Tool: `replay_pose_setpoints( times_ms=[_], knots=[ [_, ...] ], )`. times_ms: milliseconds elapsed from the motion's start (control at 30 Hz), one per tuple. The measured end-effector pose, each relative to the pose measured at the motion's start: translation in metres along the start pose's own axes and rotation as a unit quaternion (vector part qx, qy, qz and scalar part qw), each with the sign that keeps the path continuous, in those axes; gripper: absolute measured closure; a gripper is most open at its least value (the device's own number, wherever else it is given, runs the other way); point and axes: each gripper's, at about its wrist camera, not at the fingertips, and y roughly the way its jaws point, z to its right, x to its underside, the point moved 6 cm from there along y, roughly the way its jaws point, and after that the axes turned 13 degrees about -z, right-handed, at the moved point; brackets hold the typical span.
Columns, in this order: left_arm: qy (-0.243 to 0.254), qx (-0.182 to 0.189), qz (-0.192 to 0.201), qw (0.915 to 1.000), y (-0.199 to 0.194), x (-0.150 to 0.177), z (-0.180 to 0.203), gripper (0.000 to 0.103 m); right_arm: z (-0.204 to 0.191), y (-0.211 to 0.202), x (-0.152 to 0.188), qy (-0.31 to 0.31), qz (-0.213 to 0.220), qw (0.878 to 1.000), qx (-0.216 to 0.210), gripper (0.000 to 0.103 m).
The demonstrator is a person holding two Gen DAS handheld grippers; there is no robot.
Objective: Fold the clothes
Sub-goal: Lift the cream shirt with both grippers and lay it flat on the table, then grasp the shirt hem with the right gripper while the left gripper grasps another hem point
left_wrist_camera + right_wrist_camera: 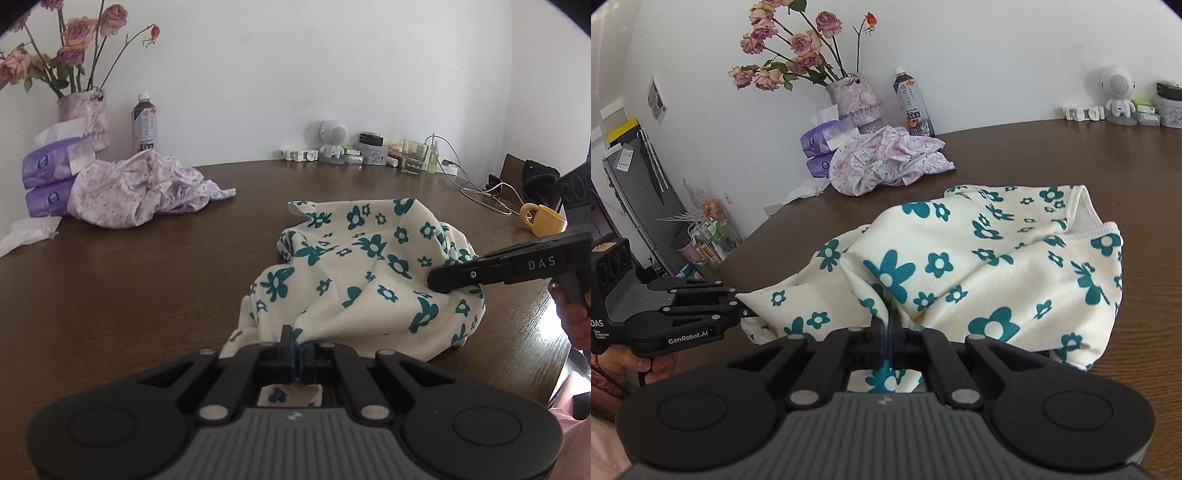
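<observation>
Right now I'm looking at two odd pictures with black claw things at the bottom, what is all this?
Those claws are hand-held grippers, one in each of a person's hands, each with a camera looking along its fingers. One picture is from the left gripper, the other from the right gripper. Both are shut on a cream garment with teal flowers on a brown table. Behind lie a crumpled lilac garment, tissue packs, a vase of roses and a bottle.
</observation>
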Motion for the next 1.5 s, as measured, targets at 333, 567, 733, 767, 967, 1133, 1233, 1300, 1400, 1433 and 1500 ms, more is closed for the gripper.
replay_pose_setpoints(
  times_ms=[333, 567, 733, 767, 967, 1133, 1233, 1300, 1400, 1433, 1500],
  knots=[
    [0.003, 0.002, 0.02, 0.9998, -0.014, -0.002, 0.001, 0.045, -0.003, -0.011, 0.009, -0.004, 0.012, 1.0, -0.016, 0.058],
    [0.01, 0.038, 0.056, 0.9977, -0.038, -0.011, -0.002, 0.022, 0.017, -0.052, 0.022, 0.017, 0.058, 0.998, 0.02, 0.029],
    [0.025, 0.053, 0.069, 0.9959, -0.045, -0.047, 0.001, 0.021, 0.063, -0.069, 0.026, 0.085, 0.075, 0.991, 0.073, 0.029],
    [0.027, 0.053, 0.065, 0.9961, -0.043, -0.057, 0.004, 0.021, 0.073, -0.07, 0.026, 0.1, 0.075, 0.989, 0.084, 0.029],
    [0.083, 0.058, 0.014, 0.9948, -0.009, -0.119, 0.035, 0.021, 0.112, -0.061, 0.014, 0.143, 0.069, 0.981, 0.109, 0.029],
    [0.127, 0.034, -0.03, 0.9909, 0.044, -0.178, 0.066, 0.022, 0.136, -0.041, -0.005, 0.144, 0.048, 0.98, 0.127, 0.046],
    [0.148, 0.038, -0.069, 0.9859, 0.083, -0.208, 0.09, 0.022, 0.142, -0.028, -0.013, 0.134, 0.034, 0.981, 0.134, 0.051],
    [0.177, 0.02, -0.089, 0.9799, 0.112, -0.222, 0.107, 0.022, 0.146, -0.019, -0.017, 0.127, 0.024, 0.982, 0.138, 0.051],
    [0.193, -0.002, -0.118, 0.9739, 0.155, -0.239, 0.123, 0.022, 0.148, -0.007, -0.021, 0.118, 0.014, 0.983, 0.14, 0.051],
    [0.191, -0.004, -0.128, 0.9731, 0.168, -0.242, 0.126, 0.022, 0.149, -0.005, -0.022, 0.115, 0.012, 0.983, 0.14, 0.051],
    [0.189, -0.001, -0.147, 0.9708, 0.193, -0.248, 0.132, 0.022, 0.15, -0.002, -0.024, 0.107, 0.011, 0.984, 0.139, 0.054]
  ],
)
